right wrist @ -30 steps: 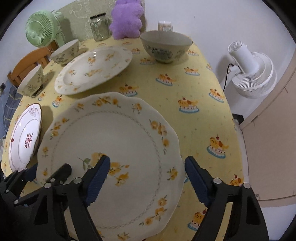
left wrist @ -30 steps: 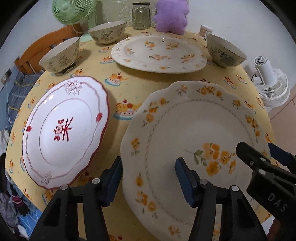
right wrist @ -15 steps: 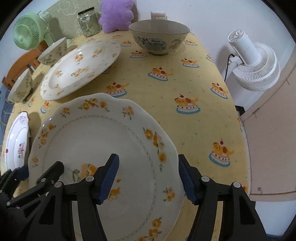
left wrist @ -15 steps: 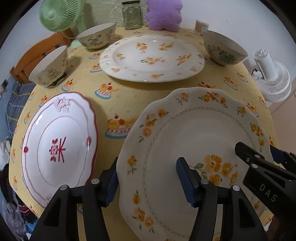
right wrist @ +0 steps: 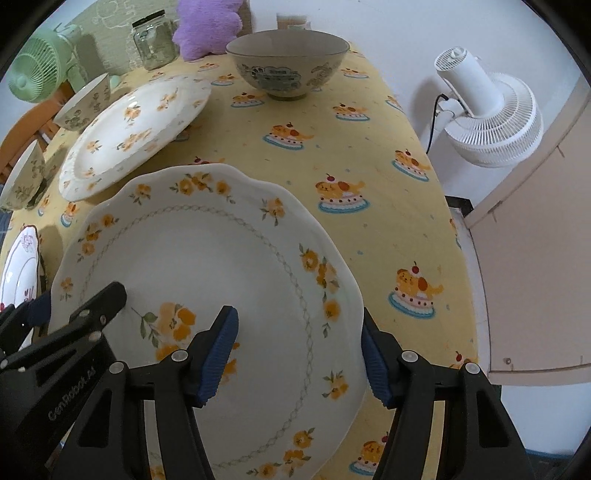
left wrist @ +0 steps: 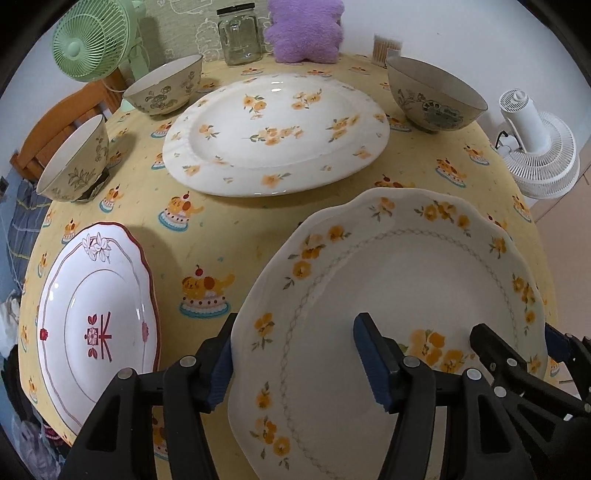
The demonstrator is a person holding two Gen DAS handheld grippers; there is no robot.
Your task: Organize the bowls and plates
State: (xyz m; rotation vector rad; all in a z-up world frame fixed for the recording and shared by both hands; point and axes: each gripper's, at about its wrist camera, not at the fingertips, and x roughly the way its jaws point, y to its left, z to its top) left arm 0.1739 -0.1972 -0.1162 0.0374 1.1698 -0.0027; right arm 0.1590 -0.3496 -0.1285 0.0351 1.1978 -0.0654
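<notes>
A scalloped white plate with yellow flowers (left wrist: 399, 295) is held between both grippers, raised and tilted above the yellow tablecloth (left wrist: 229, 221). My left gripper (left wrist: 299, 362) is shut on its left rim, one finger under and one on top. My right gripper (right wrist: 299, 350) is shut on its right rim (right wrist: 347, 295). A larger yellow-flowered plate (left wrist: 277, 133) lies at mid-table. A red-trimmed plate (left wrist: 96, 325) lies at the left. Three patterned bowls stand around: far left (left wrist: 74, 162), back left (left wrist: 166, 88), back right (left wrist: 436, 96).
A glass jar (left wrist: 240, 35), a purple plush (left wrist: 303, 29) and a toothpick holder (left wrist: 384, 48) stand at the table's far edge. A green fan (left wrist: 92, 40) and a wooden chair (left wrist: 62, 122) are at the left. A white fan (right wrist: 487, 110) stands on the floor at the right.
Both grippers have closed on the flowered plate's rims and lifted it, moving forward toward the large plate. The red-trimmed plate has slid left in view.
</notes>
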